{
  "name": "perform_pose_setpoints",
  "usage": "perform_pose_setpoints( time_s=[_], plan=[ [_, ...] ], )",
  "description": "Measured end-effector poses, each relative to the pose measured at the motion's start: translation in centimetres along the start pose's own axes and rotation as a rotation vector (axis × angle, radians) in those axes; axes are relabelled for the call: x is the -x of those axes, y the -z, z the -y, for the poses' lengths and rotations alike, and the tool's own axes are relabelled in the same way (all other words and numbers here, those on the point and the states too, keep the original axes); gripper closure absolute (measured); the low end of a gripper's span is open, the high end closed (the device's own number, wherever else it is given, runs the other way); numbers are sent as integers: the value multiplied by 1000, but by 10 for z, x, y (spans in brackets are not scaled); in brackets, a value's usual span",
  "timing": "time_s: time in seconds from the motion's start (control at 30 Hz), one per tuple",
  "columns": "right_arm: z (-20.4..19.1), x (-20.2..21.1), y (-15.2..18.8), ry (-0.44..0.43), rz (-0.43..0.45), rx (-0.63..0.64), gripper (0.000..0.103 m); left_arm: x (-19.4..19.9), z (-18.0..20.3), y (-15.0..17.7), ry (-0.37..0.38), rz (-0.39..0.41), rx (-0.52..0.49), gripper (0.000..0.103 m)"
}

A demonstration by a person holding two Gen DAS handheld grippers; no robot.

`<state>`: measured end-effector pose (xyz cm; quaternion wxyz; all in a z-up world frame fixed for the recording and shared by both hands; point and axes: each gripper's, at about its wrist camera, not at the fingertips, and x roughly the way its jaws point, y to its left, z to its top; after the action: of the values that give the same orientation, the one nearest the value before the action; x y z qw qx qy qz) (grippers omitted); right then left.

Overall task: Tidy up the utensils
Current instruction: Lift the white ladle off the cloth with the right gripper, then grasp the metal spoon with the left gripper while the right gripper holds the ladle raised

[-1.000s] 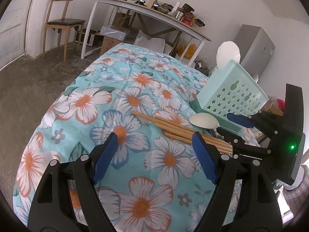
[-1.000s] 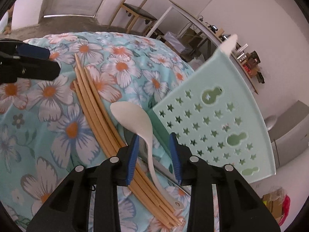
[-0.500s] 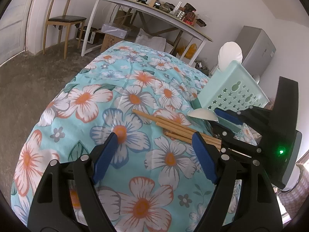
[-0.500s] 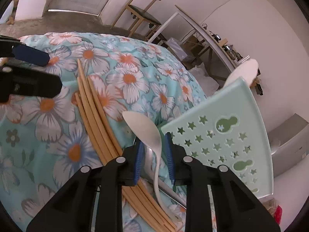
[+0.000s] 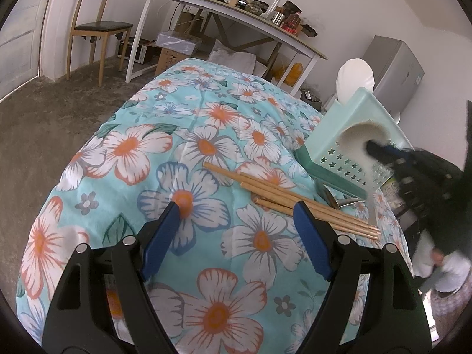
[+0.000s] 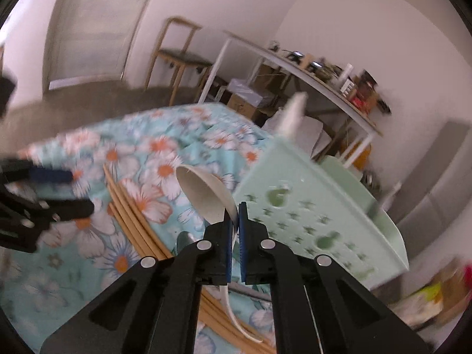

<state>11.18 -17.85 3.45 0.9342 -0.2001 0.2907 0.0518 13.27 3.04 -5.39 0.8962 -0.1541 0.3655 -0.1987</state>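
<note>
My right gripper [image 6: 234, 218] is shut on a white plastic spoon [image 6: 203, 194] and holds it clear of the floral cloth, bowl forward, beside the mint green holder [image 6: 309, 212] with star holes. In the left wrist view that spoon [image 5: 361, 141] hangs blurred in front of the holder [image 5: 333, 135], with the right gripper [image 5: 380, 152] on it. A second white spoon [image 5: 355, 78] stands in the holder. Several wooden chopsticks [image 5: 283, 196] lie on the cloth, and a metal utensil [image 5: 333, 197] lies past them. My left gripper [image 5: 239, 227] hovers open and empty near the chopsticks.
The table [image 5: 132, 159] wears a turquoise flowered cloth and drops off at its left edge to a grey floor. Behind stand a wooden chair [image 5: 97, 29], a cluttered white desk [image 5: 236, 8] and a grey cabinet [image 5: 395, 65].
The right gripper closed on the white spoon's handle and lifted it off the cloth, rolling as it rose. The left gripper stayed where it was, open.
</note>
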Motion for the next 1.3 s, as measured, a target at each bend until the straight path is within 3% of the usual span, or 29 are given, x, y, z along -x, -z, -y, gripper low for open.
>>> perform_pose_setpoints(
  time_s=[0.23,0.5,0.57,0.7,0.83,0.93,1.13,1.3],
  plan=[
    [65,43,12,-75,68,-336,99,0,1,1,-18,-2,-14,28],
    [113,81,40,-86,130,-538,99,9,18,-2,-65,30,-99,28],
    [120,86,50,-94,140,-580,99,11,27,-7,-39,39,-117,28],
    [129,92,62,-93,148,-626,99,8,48,-24,53,29,-137,40],
    [137,93,75,-104,157,-667,99,-17,72,-41,167,-72,-124,57],
    [143,94,82,-110,166,-688,99,-39,79,-47,200,-156,-69,63],
    [151,90,91,-119,180,-712,99,-73,70,-47,168,-324,45,64],
    [152,90,96,-123,185,-718,99,-86,72,-43,147,-389,62,67]
  ],
)
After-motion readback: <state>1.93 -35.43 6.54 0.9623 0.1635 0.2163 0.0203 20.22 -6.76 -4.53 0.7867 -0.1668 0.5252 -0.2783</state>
